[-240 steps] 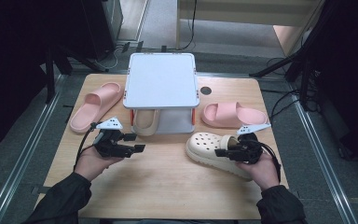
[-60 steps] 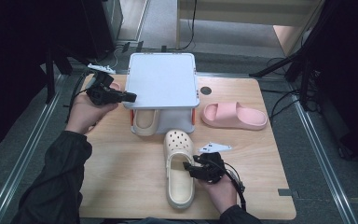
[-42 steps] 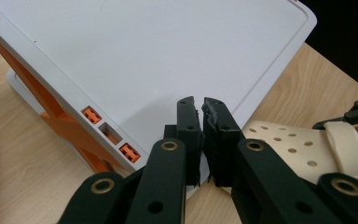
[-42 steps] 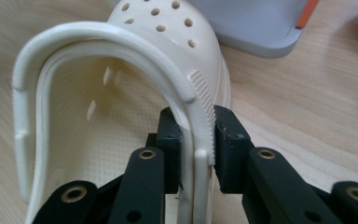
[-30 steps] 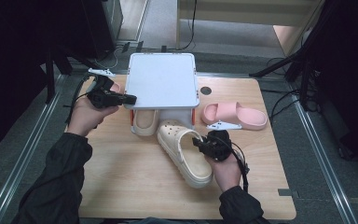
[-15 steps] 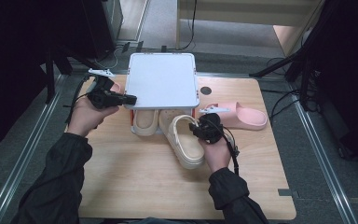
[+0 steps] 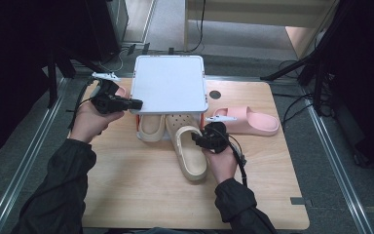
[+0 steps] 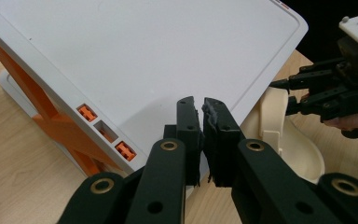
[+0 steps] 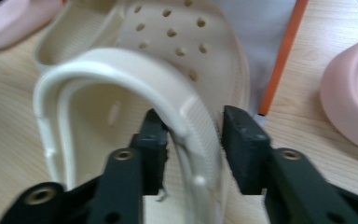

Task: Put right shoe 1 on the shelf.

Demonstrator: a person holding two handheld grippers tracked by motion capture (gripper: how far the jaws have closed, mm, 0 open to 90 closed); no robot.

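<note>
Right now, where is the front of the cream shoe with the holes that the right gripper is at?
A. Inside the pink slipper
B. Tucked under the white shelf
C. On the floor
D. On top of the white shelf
B: the holed toe of the cream shoe lies under the white shelf, its heel sticking out on the table by the right gripper.

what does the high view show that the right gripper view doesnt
The high view alone takes in the left gripper shut at the left edge of the white shelf's top, a second cream clog under it, and both forearms. The right gripper view alone shows that the right gripper has just been opening: the cream clog's strap sits between its jaws, with a gap at the right pad. Both show that cream clog with its toe under the shelf, the pink slide beside it, and the wooden table.
</note>
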